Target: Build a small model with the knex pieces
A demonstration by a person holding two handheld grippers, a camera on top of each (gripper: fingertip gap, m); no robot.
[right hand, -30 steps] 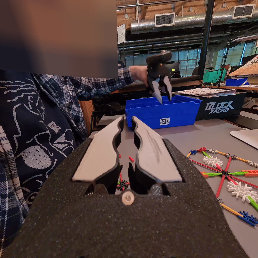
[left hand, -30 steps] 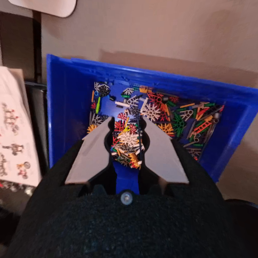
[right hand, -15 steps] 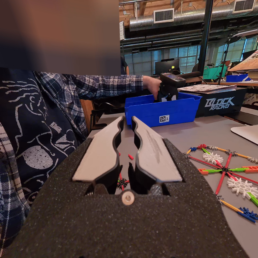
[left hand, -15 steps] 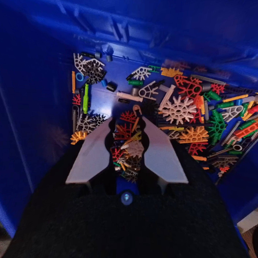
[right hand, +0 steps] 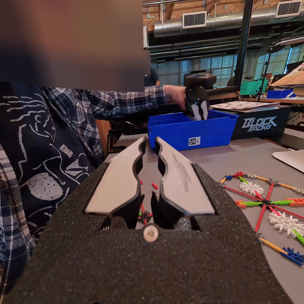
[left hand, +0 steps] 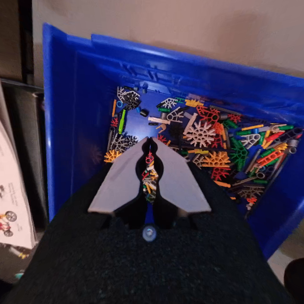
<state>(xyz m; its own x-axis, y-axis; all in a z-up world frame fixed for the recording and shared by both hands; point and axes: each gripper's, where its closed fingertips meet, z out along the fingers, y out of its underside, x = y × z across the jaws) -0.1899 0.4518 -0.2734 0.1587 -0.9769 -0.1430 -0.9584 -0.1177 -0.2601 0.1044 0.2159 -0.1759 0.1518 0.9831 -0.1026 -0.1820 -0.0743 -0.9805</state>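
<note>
My L gripper (left hand: 149, 139) is pinched closed over the bin (left hand: 62, 115); whether it grips a piece, can't tell (view blurred). Loose pieces (left hand: 199, 134) lie ahead-right of its tips. R gripper (right hand: 150, 143), slightly parted and empty, hangs above the table (right hand: 230, 158), bin straight ahead.

Grey table (right hand: 230, 161) — blue bin (right hand: 205, 133), rod-and-connector model (right hand: 266, 202) on it.

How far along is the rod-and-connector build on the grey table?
Done: a flat frame lies joined on the table. In hand: the left tool, shut, is over the blue bin, no piece visibly gripped; the right tool is open and empty. Left: many loose pieces lie in the bin.
</note>
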